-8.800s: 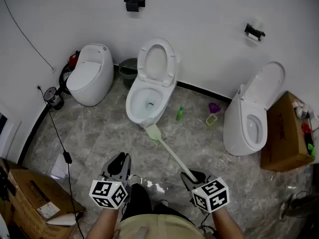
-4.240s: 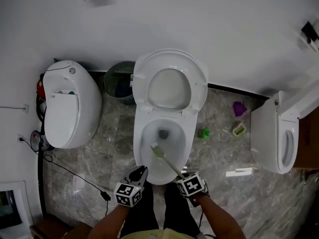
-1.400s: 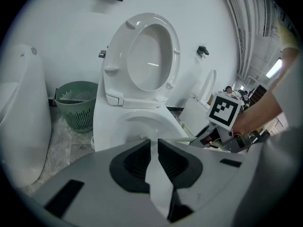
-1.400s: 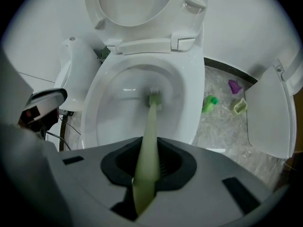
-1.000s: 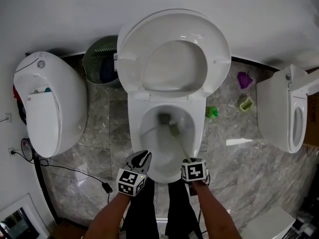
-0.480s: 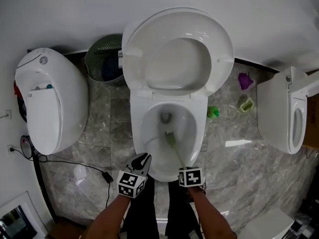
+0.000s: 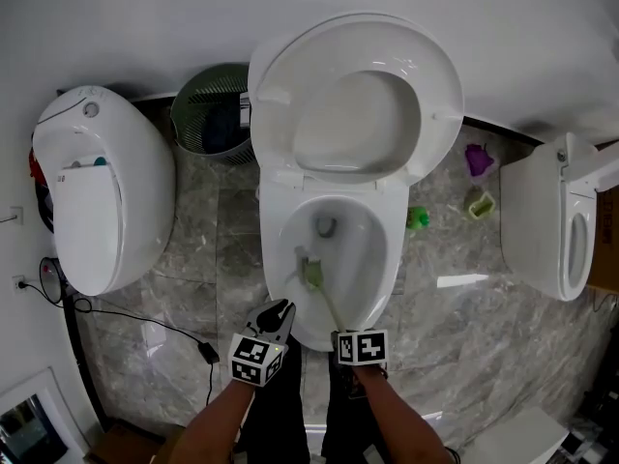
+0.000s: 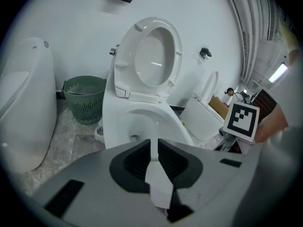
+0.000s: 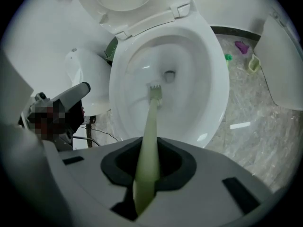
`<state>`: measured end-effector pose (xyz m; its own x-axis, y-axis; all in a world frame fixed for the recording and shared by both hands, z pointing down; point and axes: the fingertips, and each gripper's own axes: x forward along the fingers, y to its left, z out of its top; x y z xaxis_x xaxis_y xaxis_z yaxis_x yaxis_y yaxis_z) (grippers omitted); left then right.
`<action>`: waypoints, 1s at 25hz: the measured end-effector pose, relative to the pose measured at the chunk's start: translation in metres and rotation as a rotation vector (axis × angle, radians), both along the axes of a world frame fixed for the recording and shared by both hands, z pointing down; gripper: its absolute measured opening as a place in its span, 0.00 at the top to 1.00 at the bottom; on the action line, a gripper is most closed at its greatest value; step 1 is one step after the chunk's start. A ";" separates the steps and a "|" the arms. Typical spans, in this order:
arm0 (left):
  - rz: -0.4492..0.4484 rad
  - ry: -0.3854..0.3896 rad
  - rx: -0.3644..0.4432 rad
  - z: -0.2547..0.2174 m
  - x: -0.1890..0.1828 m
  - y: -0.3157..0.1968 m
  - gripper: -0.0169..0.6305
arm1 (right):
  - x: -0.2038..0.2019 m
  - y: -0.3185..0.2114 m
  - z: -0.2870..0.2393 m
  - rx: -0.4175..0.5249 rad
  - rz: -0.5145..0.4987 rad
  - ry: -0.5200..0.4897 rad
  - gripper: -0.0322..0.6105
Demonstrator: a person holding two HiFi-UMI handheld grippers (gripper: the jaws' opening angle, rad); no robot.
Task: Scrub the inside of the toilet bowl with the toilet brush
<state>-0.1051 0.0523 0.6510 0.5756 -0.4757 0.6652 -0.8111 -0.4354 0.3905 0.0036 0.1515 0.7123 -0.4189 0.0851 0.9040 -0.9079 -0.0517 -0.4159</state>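
The white toilet bowl [image 7: 373, 259] stands open in the middle of the head view, its seat and lid [image 7: 356, 95] raised against the wall. My right gripper [image 7: 350, 333] is shut on the pale green handle of the toilet brush [image 7: 311, 272]. The brush head lies on the bowl's left inner wall, just short of the drain [image 7: 326, 227]. In the right gripper view the brush [image 9: 155, 92] runs from the gripper [image 9: 149, 151] down into the bowl [image 9: 213, 84]. My left gripper [image 7: 277, 312] hovers at the bowl's front left rim, shut and holding nothing; its own view shows its pads [image 8: 154, 144] together.
A closed white toilet [image 7: 102, 196] stands to the left, a green mesh bin [image 7: 213, 114] behind it. Another open toilet [image 7: 551, 222] is at the right. A green bottle [image 7: 418, 218], a purple item [image 7: 479, 159] and a small green tub [image 7: 479, 204] lie on the marble floor. A black cable [image 7: 145, 319] crosses front left.
The brush head has swept from the right of the drain toward the front and then to the bowl's left wall. My right gripper has shifted left; the left gripper has stayed put.
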 end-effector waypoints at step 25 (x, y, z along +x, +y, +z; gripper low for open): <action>-0.136 0.047 0.022 -0.011 -0.016 -0.029 0.89 | -0.015 -0.090 -0.006 0.239 -0.181 0.042 0.83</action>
